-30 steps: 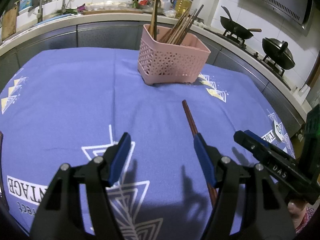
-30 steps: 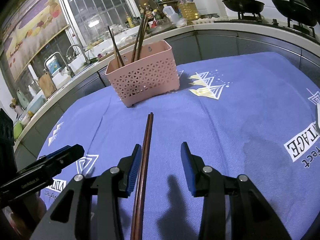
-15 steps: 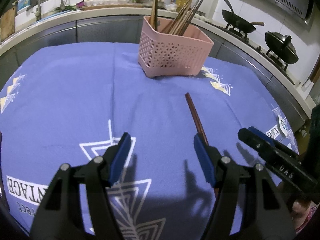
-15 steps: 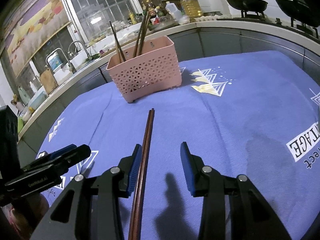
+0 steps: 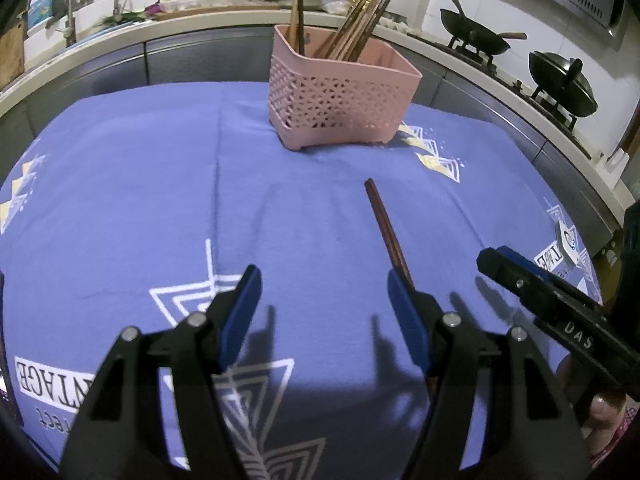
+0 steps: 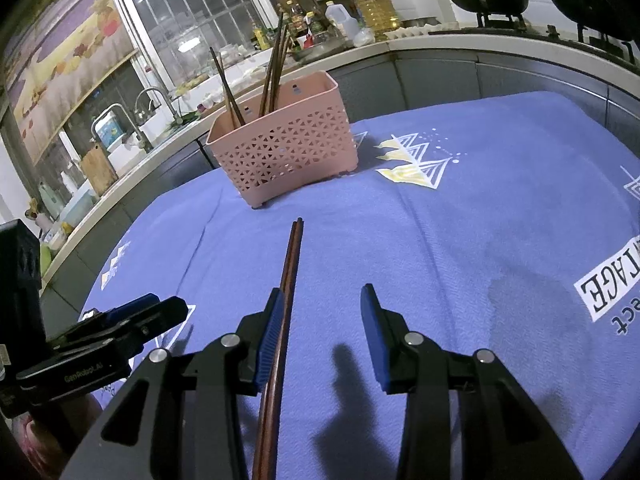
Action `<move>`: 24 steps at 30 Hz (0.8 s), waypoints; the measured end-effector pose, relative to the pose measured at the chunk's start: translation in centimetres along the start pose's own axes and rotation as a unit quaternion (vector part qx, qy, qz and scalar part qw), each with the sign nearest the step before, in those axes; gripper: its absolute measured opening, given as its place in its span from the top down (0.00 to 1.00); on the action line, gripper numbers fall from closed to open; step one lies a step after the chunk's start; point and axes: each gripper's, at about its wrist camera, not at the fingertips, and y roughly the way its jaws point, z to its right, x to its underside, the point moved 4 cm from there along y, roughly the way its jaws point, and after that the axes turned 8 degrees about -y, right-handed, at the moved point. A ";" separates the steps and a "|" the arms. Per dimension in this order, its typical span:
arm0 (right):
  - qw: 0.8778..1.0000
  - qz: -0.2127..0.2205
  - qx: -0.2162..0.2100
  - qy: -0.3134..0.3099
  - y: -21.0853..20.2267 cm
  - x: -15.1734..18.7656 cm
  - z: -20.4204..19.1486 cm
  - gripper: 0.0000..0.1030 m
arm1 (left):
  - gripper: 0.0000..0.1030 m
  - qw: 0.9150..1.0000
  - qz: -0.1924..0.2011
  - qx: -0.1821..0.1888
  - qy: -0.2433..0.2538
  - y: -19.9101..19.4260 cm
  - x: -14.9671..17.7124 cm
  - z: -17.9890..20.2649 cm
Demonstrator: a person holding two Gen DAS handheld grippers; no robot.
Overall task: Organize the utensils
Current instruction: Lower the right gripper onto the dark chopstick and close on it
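Note:
A pair of dark brown chopsticks [image 5: 384,224] [image 6: 290,264] lies on the blue tablecloth [image 5: 140,184], pointing toward a pink lattice basket [image 5: 340,112] [image 6: 286,156]. Several chopsticks [image 5: 360,20] stand in that basket. My right gripper [image 6: 323,296] is open low over the cloth, and the pair runs along the inner side of its left finger without being pinched. My left gripper [image 5: 323,280] is open with only cloth between its fingers. The pair passes under its right finger. Each gripper shows at the edge of the other's view.
A kitchen counter curves round the back of the table, with a sink and taps [image 5: 72,12] at the left and bottles behind the basket. Two black woks [image 5: 560,80] sit on a stove at the right. The table's right edge [image 5: 580,200] is close.

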 end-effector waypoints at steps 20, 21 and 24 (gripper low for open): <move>0.998 -0.026 -0.023 -0.050 0.6 0.9 -1.9 0.78 | 0.43 0.999 -0.034 0.034 -0.020 0.8 0.3 -0.5; 0.998 -0.030 -0.025 -0.056 0.7 1.0 -2.2 0.78 | 0.43 0.998 -0.036 0.036 -0.021 0.8 0.4 -0.5; 0.996 -0.044 -0.027 -0.077 1.2 1.5 -3.1 0.78 | 0.43 0.998 -0.040 0.037 -0.016 1.1 0.7 0.0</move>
